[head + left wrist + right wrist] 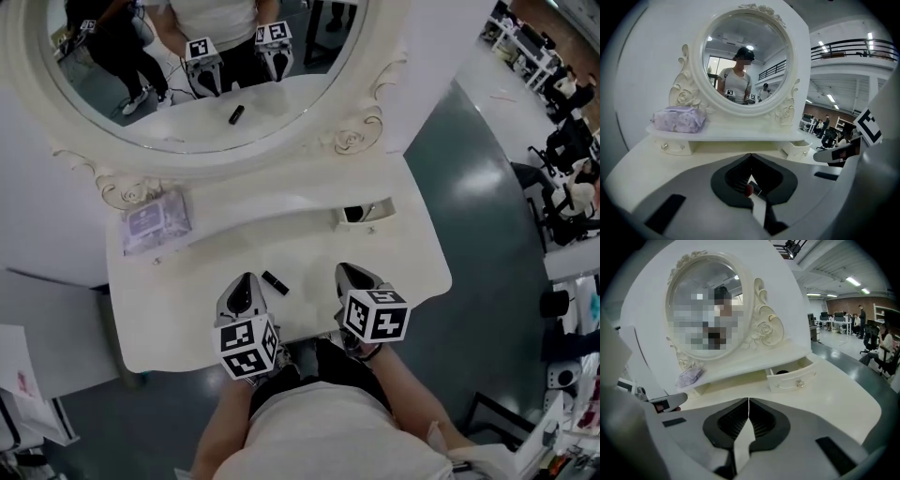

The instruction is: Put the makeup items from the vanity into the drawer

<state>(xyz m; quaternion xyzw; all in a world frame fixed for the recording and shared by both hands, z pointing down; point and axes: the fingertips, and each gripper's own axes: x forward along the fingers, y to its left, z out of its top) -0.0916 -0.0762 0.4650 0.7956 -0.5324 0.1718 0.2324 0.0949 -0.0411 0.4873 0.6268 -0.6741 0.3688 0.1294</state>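
Observation:
A small black makeup tube (pixel 275 282) lies on the white vanity top (pixel 178 309), between my two grippers. The left gripper (pixel 247 279) hovers just left of it with jaws together and nothing held; in the left gripper view (pixel 750 157) a dark tube with a red end (pixel 749 189) shows through the gap under the tips. My right gripper (pixel 349 272) is to the tube's right, shut and empty, as the right gripper view (pixel 748 400) also shows. The small drawer (pixel 375 212) under the shelf at the right stands open (pixel 792 377), with something dark (pixel 353 214) inside.
A purple tissue pack (pixel 156 221) lies on the left of the shelf (pixel 678 119). The round mirror (pixel 206 56) rises behind the shelf. A closed left drawer with knobs (pixel 670 147) sits under the pack. The person stands against the vanity's front edge.

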